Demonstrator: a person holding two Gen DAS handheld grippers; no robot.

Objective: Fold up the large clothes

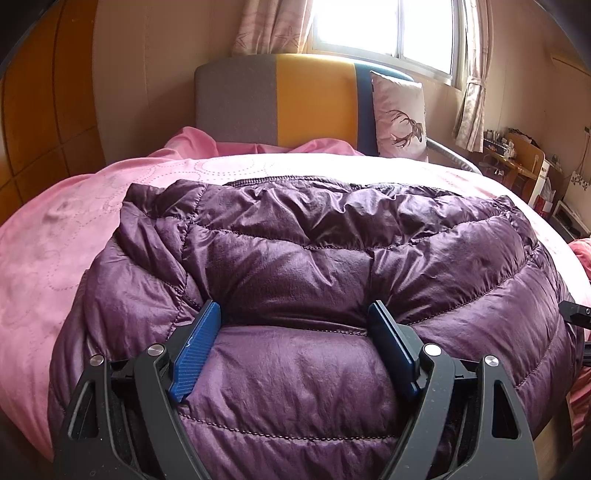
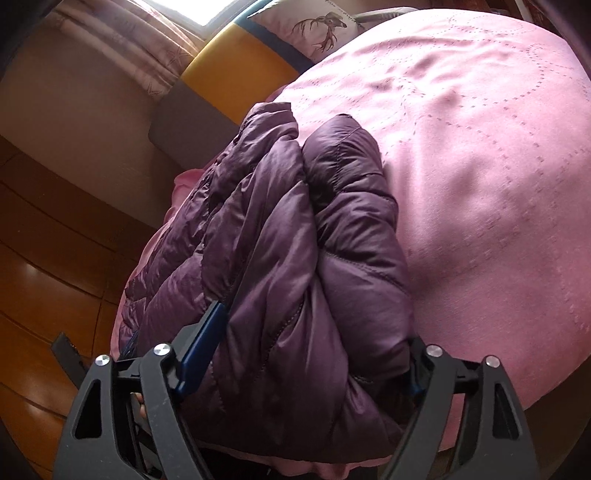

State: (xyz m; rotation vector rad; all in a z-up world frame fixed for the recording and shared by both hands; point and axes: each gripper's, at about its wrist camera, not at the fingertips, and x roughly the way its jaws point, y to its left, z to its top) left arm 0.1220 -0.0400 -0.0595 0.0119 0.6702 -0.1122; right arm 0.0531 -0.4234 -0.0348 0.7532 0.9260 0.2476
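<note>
A purple quilted down jacket (image 1: 314, 258) lies folded on the pink bedspread (image 1: 55, 240). My left gripper (image 1: 295, 314) stands wide, its blue pads (image 1: 197, 347) on either side of a thick fold of the jacket's near edge. In the right wrist view the jacket (image 2: 295, 258) is bunched in thick layers on the bedspread (image 2: 480, 166). My right gripper (image 2: 314, 325) also stands wide around the bundle's end; its left pad (image 2: 205, 339) presses the fabric, and its right pad is mostly hidden behind the padding.
A grey, yellow and blue headboard (image 1: 295, 99) and a deer-print pillow (image 1: 400, 114) stand at the bed's far end under a window (image 1: 384, 26). Wooden wardrobe panels (image 1: 40, 110) are at left. A cluttered desk (image 1: 517, 158) is at right.
</note>
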